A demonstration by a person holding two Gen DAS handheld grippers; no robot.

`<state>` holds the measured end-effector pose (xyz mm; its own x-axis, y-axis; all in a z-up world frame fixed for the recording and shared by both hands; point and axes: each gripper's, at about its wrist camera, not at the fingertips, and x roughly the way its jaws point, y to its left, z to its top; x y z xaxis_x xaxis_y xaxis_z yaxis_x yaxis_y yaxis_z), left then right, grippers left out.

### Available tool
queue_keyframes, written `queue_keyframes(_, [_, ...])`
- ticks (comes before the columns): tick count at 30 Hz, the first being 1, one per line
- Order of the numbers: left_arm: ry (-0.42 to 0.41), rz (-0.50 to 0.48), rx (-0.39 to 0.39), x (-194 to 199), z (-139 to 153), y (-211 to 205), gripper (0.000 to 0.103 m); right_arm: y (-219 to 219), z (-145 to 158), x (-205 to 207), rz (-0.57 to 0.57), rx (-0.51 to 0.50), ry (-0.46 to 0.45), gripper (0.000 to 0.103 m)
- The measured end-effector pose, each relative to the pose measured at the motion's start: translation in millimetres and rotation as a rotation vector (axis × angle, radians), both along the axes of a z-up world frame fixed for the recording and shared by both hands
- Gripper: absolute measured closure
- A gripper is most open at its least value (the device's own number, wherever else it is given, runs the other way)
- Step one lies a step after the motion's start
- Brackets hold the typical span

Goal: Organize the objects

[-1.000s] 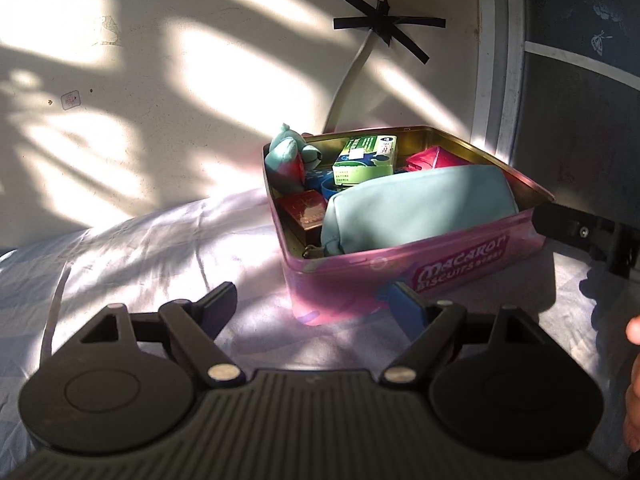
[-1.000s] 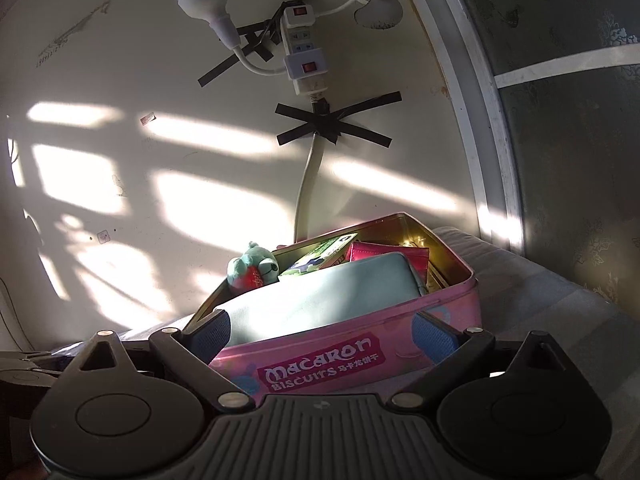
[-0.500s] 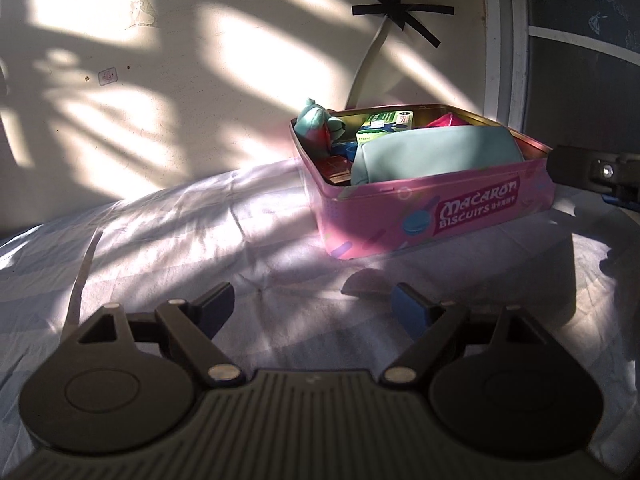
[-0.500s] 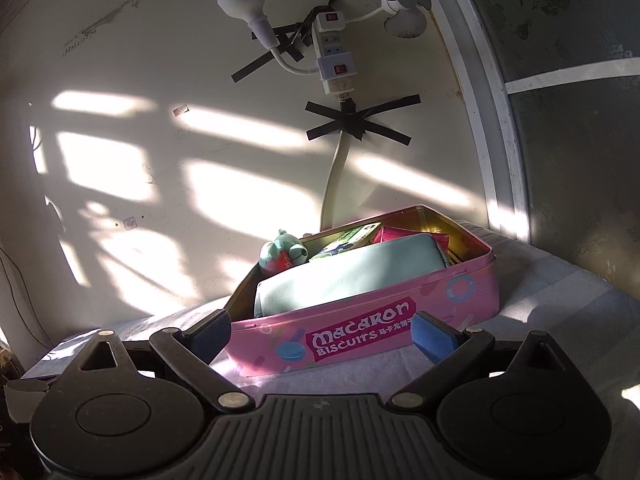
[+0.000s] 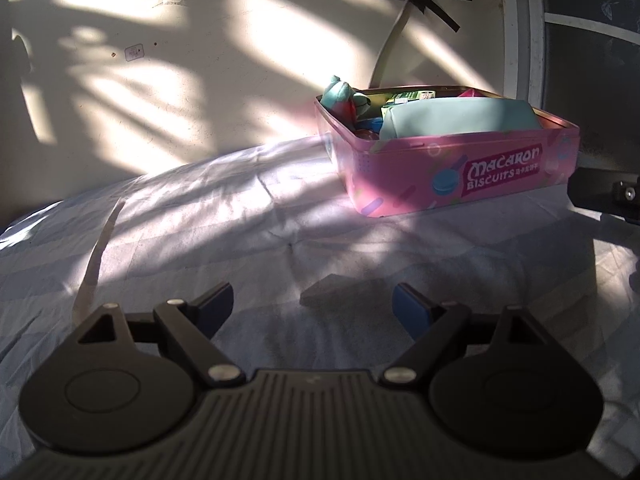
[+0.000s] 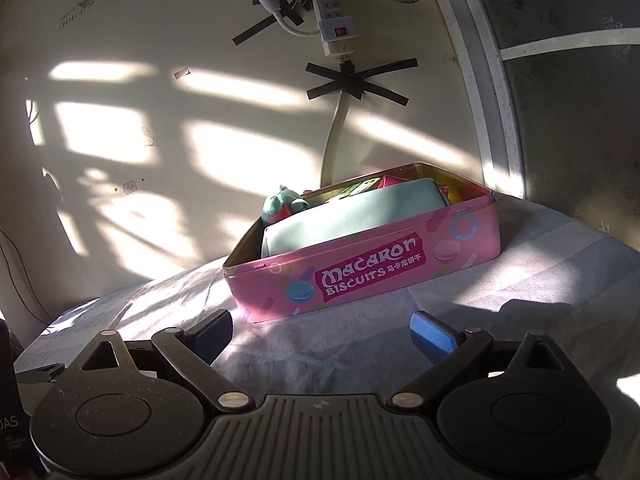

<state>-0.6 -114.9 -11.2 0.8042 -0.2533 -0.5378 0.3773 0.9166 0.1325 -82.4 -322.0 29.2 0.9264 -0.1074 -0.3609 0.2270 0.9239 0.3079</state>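
A pink Macaron Biscuits tin (image 5: 460, 176) stands open on a pale bedsheet (image 5: 200, 232), near the wall. It also shows in the right wrist view (image 6: 372, 268). It holds a teal pouch (image 5: 460, 120) (image 6: 352, 212), a small teal plush toy (image 5: 340, 96) (image 6: 280, 206), a green box (image 5: 408, 96) and a red item. My left gripper (image 5: 312, 304) is open and empty, well short of the tin. My right gripper (image 6: 322, 332) is open and empty, just in front of the tin.
A cream wall rises behind the tin, with a power strip (image 6: 334, 20) and a cable (image 6: 334, 140) taped to it. A dark window panel (image 6: 568, 80) stands at the right. Part of the right gripper (image 5: 600, 192) shows at the right edge of the left wrist view.
Both grippers have pulled back from the tin, which now looks smaller and farther. Both stay open and empty. The tin has not moved.
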Motion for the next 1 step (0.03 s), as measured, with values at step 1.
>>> queue_keyframes(1, [0.005,0.0,0.001,1.0,-2.5,-0.5,0.014,0.2,-2.4,1.4,-0.004,-0.001,0.006,0.009])
